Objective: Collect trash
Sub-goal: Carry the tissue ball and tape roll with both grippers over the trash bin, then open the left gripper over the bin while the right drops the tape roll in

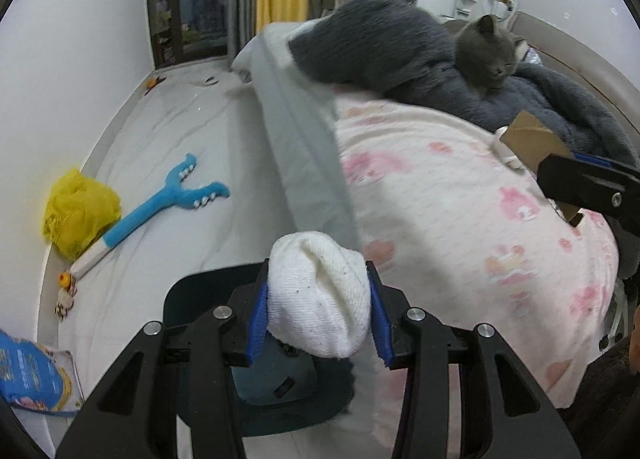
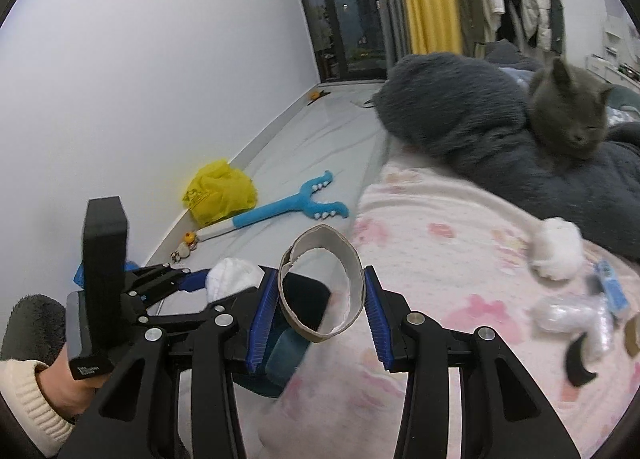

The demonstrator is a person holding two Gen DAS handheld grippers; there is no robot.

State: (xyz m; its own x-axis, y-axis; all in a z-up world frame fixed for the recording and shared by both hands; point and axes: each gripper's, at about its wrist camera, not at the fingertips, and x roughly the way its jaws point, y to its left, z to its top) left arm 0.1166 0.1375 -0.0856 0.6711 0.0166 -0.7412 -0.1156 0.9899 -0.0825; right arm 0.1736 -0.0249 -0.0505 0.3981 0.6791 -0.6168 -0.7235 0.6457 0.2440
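My left gripper [image 1: 318, 293] is shut on a wad of white tissue [image 1: 320, 291], held over a dark teal bin [image 1: 280, 379] beside the bed. It also shows in the right wrist view [image 2: 192, 279]. My right gripper [image 2: 320, 299] is shut on a cardboard tube [image 2: 322, 283], seen end-on above the same bin [image 2: 288, 351]. In the left wrist view the tube [image 1: 536, 143] and right gripper sit at the right edge. On the pink blanket [image 2: 440, 259] lie another tissue wad [image 2: 556, 245], crumpled clear plastic [image 2: 576, 319] and a blue wrapper [image 2: 612, 287].
A grey cat [image 2: 572, 115] rests on a dark fleece blanket [image 2: 460, 111] on the bed. On the floor by the wall lie a yellow plastic bag [image 2: 220, 193], a blue toy [image 2: 288, 207] and a blue packet [image 1: 28, 375].
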